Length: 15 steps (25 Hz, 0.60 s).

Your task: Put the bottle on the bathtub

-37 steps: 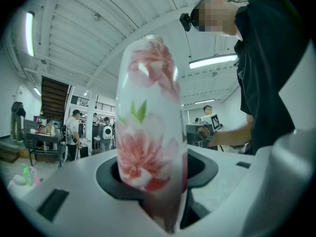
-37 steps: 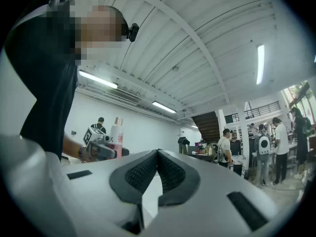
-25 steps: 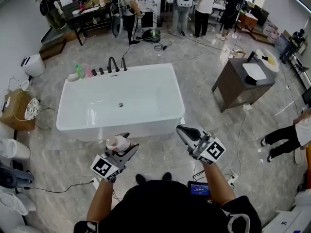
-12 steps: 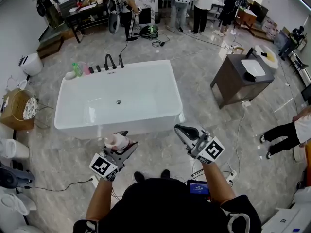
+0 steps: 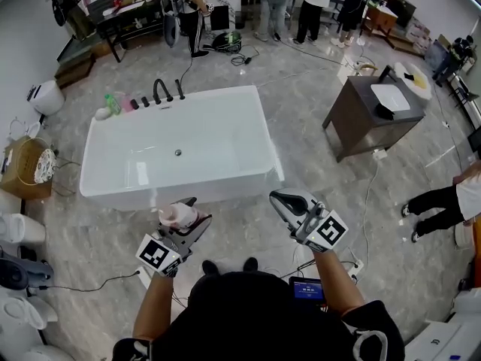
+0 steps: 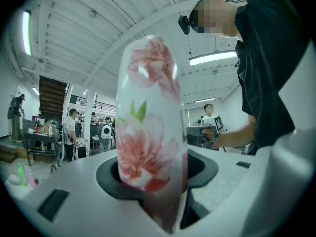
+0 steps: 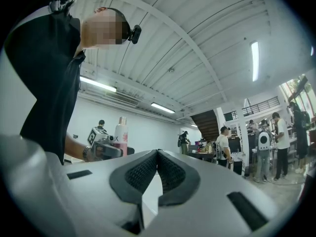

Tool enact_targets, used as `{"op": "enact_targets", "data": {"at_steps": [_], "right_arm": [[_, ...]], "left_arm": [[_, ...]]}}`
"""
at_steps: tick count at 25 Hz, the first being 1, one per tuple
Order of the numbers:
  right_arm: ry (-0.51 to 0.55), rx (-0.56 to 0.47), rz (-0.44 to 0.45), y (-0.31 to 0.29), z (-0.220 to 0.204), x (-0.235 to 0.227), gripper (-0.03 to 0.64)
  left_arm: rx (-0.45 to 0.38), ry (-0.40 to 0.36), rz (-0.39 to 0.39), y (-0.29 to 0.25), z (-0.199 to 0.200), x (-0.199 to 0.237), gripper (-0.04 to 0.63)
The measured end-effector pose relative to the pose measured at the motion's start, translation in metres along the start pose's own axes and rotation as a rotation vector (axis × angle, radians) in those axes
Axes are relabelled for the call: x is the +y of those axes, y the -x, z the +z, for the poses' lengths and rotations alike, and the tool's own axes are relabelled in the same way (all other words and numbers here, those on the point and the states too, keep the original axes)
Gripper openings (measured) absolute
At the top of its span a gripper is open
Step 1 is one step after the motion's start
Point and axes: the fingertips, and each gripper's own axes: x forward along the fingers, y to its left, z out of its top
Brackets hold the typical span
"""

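Observation:
My left gripper (image 5: 188, 218) is shut on a white bottle with pink flowers and a pink cap (image 5: 179, 216), holding it upright just short of the bathtub's near side. The left gripper view is filled by that bottle (image 6: 150, 132), wedged between the dark pads. The white bathtub (image 5: 259, 138) lies ahead on the marble floor, with black taps (image 5: 160, 90) at its far left corner. My right gripper (image 5: 289, 201) is shut with nothing in it, level with the left one. From the right gripper view (image 7: 157, 158) the pads meet, and the bottle (image 7: 121, 135) shows off to the left.
Small green and pink bottles (image 5: 120, 102) stand on the tub's far left rim beside the taps. A dark cabinet with a white basin (image 5: 372, 119) stands to the right. White toilets (image 5: 19, 228) and a cardboard box (image 5: 26, 168) line the left wall. Several people stand at the back.
Both grippers and the bottle keep their pose. The tub has shifted up and left in the head view as the person moved.

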Motion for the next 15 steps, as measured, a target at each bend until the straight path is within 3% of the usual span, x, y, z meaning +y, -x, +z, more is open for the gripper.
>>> {"op": "enact_targets", "data": {"at_steps": [15], "right_arm": [[-0.037, 0.04, -0.007, 0.046, -0.025, -0.049, 0.011]], "left_arm": [[-0.001, 0.018, -0.007, -0.073, -0.011, -0.009, 0.227]]}}
